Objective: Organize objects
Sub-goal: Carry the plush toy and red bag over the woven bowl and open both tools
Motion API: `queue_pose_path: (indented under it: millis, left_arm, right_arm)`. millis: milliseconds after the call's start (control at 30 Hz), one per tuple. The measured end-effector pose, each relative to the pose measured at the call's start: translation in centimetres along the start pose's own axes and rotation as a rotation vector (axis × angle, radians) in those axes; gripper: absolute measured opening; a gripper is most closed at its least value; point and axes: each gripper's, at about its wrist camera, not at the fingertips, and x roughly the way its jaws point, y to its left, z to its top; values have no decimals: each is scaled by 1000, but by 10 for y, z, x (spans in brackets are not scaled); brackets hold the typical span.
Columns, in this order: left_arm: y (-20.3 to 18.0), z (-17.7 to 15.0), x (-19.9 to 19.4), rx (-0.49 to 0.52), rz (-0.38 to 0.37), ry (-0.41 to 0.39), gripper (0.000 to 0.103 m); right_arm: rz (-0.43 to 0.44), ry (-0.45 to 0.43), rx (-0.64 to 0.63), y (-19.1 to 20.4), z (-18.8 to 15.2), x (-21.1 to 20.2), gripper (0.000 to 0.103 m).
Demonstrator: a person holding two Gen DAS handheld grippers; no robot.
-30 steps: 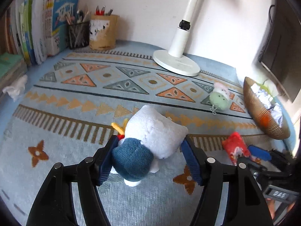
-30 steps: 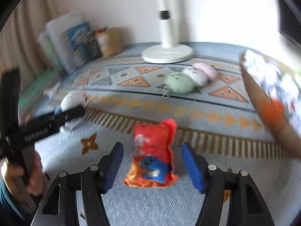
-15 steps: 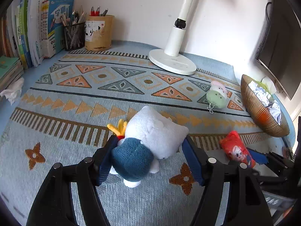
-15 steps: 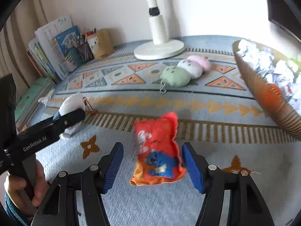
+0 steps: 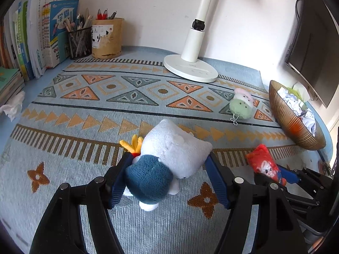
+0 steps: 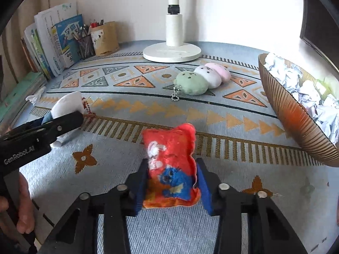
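Closing right gripper now pinches red pouch, earlier untouched between spread jaws; left gripper clamps white-and-blue plush; both ready to lift.

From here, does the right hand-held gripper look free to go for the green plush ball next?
Probably not yet: the right hand-held gripper is closing on the red plush pouch. The mat toward the green plush ball lies bare.

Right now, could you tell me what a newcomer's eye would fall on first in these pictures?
Probably the two toys in the foreground: a white and blue plush between the pads of the left hand-held gripper, and a red pouch on which the right hand-held gripper is closing. Behind them on the patterned mat lie a pastel dumpling plush and, at the right edge, a bowl of crumpled paper.
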Motion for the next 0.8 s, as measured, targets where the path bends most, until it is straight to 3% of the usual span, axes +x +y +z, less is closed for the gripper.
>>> queue_pose_path:
  millis: [533,633,800]
  left_arm:
    - [-1,0,-3,-10,-17,-6,67]
    - [-6,2,-12,6,-19,-44,66]
    - [-39,17,-21,32,-97,-51,65]
  right_arm:
    - [22,-16,23,-3,0,-4,34]
    - [24,-49,56,-10,1,-10,31]
    - [113,-118,158,-37,3,-34,29]
